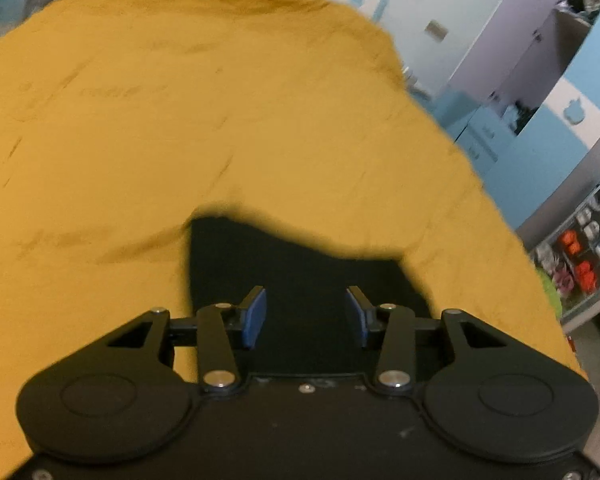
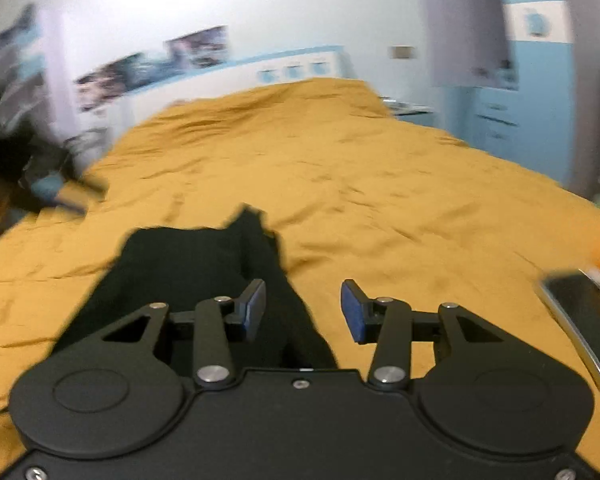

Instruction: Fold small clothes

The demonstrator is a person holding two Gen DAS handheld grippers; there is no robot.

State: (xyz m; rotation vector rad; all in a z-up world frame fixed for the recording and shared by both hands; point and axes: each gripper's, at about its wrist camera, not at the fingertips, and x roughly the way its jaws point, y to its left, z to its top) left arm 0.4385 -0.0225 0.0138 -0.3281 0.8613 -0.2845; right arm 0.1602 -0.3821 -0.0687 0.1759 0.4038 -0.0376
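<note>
Black garment [image 1: 300, 264] lies limp on the mustard bedspread [image 1: 180, 120], under both grippers: left gripper [image 1: 306, 316] and right gripper [image 2: 303, 310] gape empty. Soft, light, floppy; I'd pinch its corners.

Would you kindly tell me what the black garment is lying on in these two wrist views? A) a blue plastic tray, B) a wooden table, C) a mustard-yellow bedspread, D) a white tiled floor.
C: in both views the black garment lies on the mustard-yellow bedspread, whose creased cloth surrounds it on all visible sides.
</note>
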